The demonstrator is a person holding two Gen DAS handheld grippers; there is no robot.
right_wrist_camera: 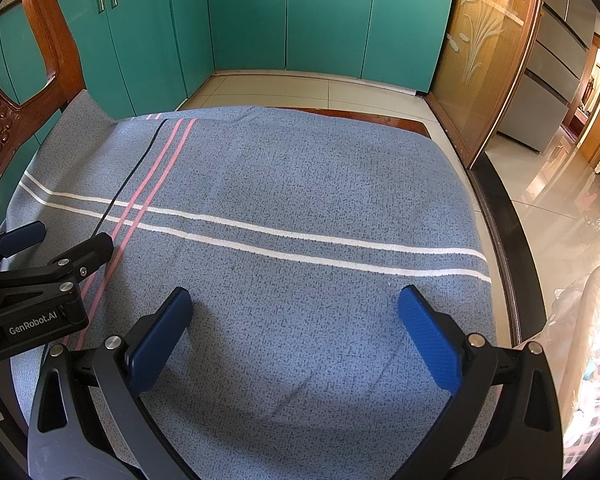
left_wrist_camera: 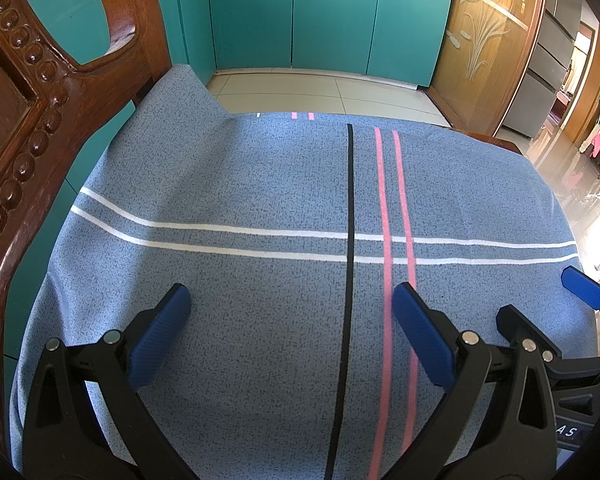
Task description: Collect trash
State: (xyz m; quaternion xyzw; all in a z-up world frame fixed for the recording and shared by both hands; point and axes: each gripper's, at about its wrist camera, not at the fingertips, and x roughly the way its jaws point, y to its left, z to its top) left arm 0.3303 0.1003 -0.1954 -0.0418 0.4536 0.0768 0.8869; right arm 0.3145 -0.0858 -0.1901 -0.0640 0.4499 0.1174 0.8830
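No trash shows in either view. My left gripper (left_wrist_camera: pixel 292 300) hangs open just above a blue-grey tablecloth (left_wrist_camera: pixel 260 184) with white, pink and black stripes, nothing between its blue pads. My right gripper (right_wrist_camera: pixel 296 300) is open too, over the cloth's (right_wrist_camera: pixel 300 184) right half, with nothing in it. In the left wrist view the right gripper (left_wrist_camera: pixel 540 304) shows at the right edge. The right wrist view catches the left gripper (right_wrist_camera: pixel 64 240) at its left edge.
A carved wooden chair back (left_wrist_camera: pixel 32 128) rises at the left of the table. Teal cabinets (right_wrist_camera: pixel 324 20) line the far wall beyond a tiled floor (right_wrist_camera: pixel 300 92). A wooden glass-panelled door (right_wrist_camera: pixel 484 52) stands at the right. A clear plastic bag (right_wrist_camera: pixel 592 320) sits past the table's right edge.
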